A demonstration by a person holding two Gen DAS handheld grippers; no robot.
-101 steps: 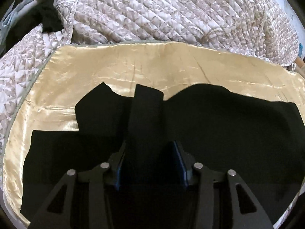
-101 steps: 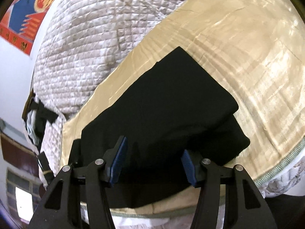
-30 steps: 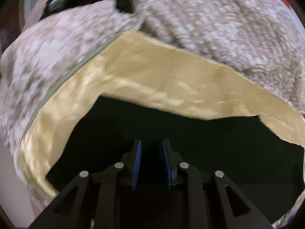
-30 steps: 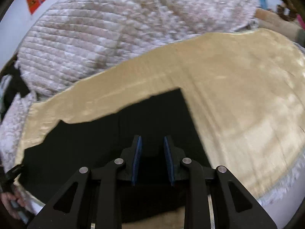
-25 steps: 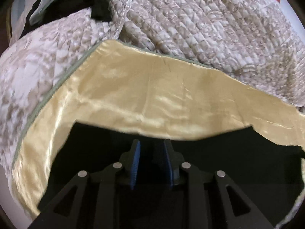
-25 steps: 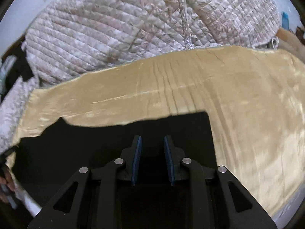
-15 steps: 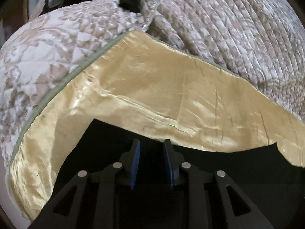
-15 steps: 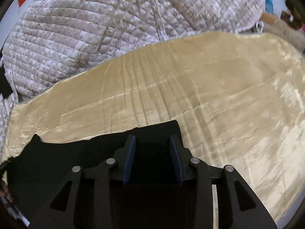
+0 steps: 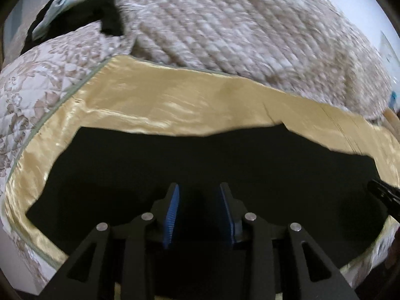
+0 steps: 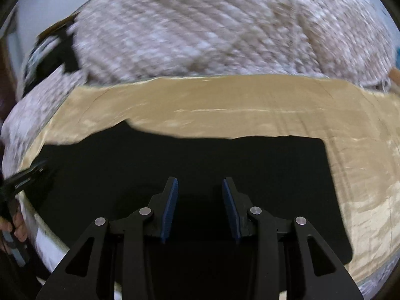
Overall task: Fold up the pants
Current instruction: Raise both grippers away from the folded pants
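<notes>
The black pants (image 9: 200,165) lie flat in a long folded band on the gold satin sheet (image 9: 175,105); they also show in the right wrist view (image 10: 225,165). My left gripper (image 9: 199,192) is partly open above the pants, with nothing between its blue pads. My right gripper (image 10: 200,187) is also partly open and empty above the pants, near their right end. The right gripper's tip shows at the right edge of the left wrist view (image 9: 382,192). The left gripper and the hand holding it show at the left edge of the right wrist view (image 10: 17,182).
A quilted beige bedspread (image 9: 237,32) is heaped behind the sheet and also shows in the right wrist view (image 10: 212,30). Dark and pale clothes (image 9: 75,2) lie at the far left. The bed's near edge runs just below the pants.
Both grippers have opened and let go of the pants, and both have pulled back. The pants now lie flat, folded lengthwise into one band.
</notes>
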